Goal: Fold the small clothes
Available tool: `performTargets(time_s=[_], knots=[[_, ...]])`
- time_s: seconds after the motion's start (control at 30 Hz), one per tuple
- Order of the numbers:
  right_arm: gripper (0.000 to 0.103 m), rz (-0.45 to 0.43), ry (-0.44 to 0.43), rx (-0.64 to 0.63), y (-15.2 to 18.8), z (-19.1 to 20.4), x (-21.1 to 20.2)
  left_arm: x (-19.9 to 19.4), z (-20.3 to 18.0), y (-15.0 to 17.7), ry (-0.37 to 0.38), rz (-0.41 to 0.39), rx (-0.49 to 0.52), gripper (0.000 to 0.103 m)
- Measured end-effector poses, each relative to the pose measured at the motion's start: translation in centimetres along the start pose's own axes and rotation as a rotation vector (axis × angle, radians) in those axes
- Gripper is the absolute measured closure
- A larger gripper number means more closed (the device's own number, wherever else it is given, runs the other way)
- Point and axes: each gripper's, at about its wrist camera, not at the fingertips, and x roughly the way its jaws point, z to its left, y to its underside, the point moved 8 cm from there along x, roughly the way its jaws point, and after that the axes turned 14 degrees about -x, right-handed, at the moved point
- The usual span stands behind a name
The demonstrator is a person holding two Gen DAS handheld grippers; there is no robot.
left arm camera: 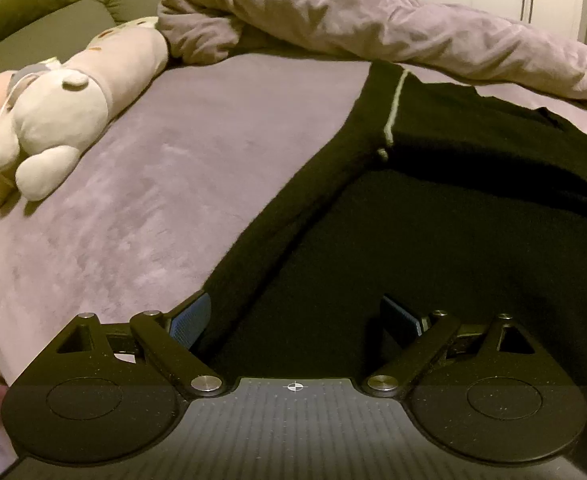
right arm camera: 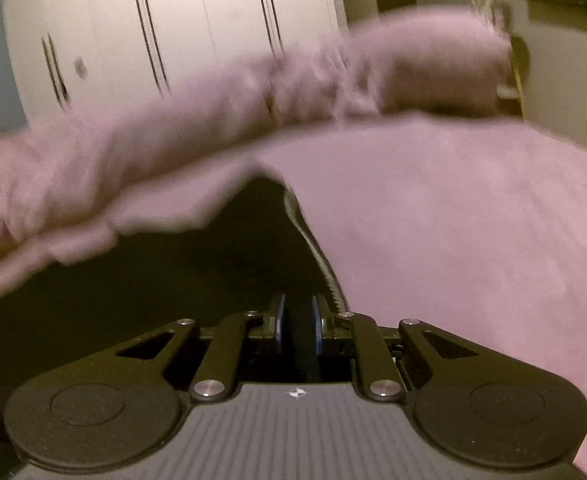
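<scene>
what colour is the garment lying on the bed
Black, with a pale stripe along one seam; the garment shows best in the left wrist view.

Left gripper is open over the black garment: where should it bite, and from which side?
Take the black garment at its near left edge, beside the left pad. Come from the bedsheet side: the hem runs diagonally and lies flat there, free of the blanket.
</scene>
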Motion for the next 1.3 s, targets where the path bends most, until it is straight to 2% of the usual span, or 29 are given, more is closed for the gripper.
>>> performTargets(time_s=[0.1,0.23,0.33,0.37,0.47,0.57,0.67,0.8,0.9,1.03,1.17,1.3], knots=[[0.080,-0.060,-0.016,0.075,-0.2,-1.2,-2.6,-0.4,0.4,0.1,-0.003,-0.008,0.009,0.008],[0.067,-0.110,-0.067,0.078,0.8,-1.7,-7.4,-0.5,1.6,0.5,-0.024,0.005,0.009,0.008],[0.065,-0.058,-0.119,0.039,3.8,-1.3,-9.8,-0.6,2.6,1.0,-0.042,0.015,0.003,0.008],[0.061,-0.041,-0.127,0.009,4.8,-1.1,-10.3,-0.6,2.9,1.2,-0.041,0.022,0.001,0.008],[0.055,0.052,-0.100,-0.070,8.1,-0.9,-11.2,-0.7,3.8,1.9,-0.048,0.037,0.005,0.008],[0.053,0.037,-0.073,-0.056,9.3,-1.7,-14.0,-1.3,4.5,2.5,-0.040,0.044,0.017,0.008],[0.047,0.041,-0.107,-0.011,10.6,-2.2,-17.1,-2.1,5.7,2.7,-0.007,0.055,-0.025,0.008],[0.046,0.059,-0.082,-0.044,12.7,-3.5,-20.2,-1.9,7.4,3.1,0.009,0.070,-0.050,0.008],[0.045,0.101,-0.078,0.011,14.6,-4.7,-21.6,-1.3,7.6,1.8,-0.020,0.041,0.002,0.008],[0.038,0.104,-0.082,0.032,16.4,-4.3,-22.7,0.0,6.1,-1.5,0.000,-0.021,0.014,0.008],[0.036,0.108,-0.058,0.029,16.8,-3.7,-22.4,3.6,4.7,-3.4,-0.037,-0.006,0.030,0.008],[0.035,0.108,-0.058,0.051,16.7,-3.8,-22.1,6.0,2.9,-6.2,-0.068,-0.069,0.056,0.008]])
